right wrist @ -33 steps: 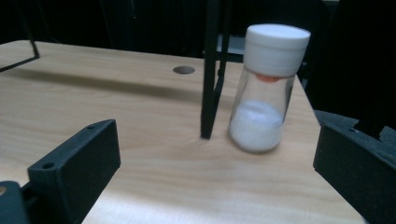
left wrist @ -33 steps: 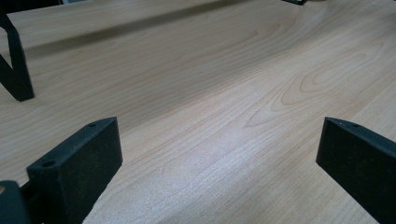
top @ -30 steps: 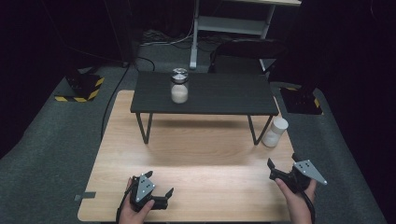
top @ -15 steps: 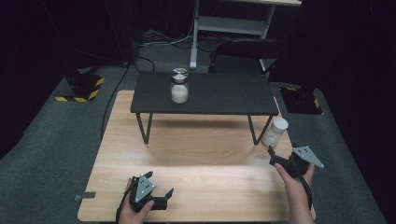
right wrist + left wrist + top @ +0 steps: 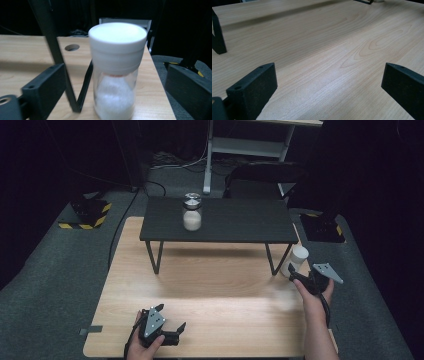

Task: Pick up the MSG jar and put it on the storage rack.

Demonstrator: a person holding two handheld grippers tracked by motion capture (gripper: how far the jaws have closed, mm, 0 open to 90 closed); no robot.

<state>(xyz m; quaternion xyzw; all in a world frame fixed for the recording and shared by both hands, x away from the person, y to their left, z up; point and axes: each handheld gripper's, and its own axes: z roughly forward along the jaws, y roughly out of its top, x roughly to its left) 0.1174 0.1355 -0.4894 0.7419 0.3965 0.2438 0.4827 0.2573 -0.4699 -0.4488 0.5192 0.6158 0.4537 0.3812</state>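
Observation:
A glass jar with a white cap [image 5: 299, 256], part full of white powder, stands on the wooden table [image 5: 215, 285] beside the right leg of a low black stand [image 5: 235, 220]. My right gripper [image 5: 295, 276] is right in front of it. In the right gripper view the jar [image 5: 117, 47] sits between the jaws of my right gripper [image 5: 116, 75]. The jaws have just been closing, with gaps left on both sides. A second jar with a silver lid [image 5: 192, 213] stands on the stand. My left gripper [image 5: 179, 330] rests open near the front left edge, with bare wood between the jaws of this left gripper [image 5: 329, 75].
The stand's thin black leg [image 5: 53, 45] rises just left of the white-capped jar. A round hole [image 5: 72, 47] is cut in the tabletop behind it. The table's right edge lies close to the jar. A stand leg [image 5: 218, 37] shows far left in the left gripper view.
My right hand has moved forward and slightly left, up to the white-capped jar. The left gripper has stayed where it was.

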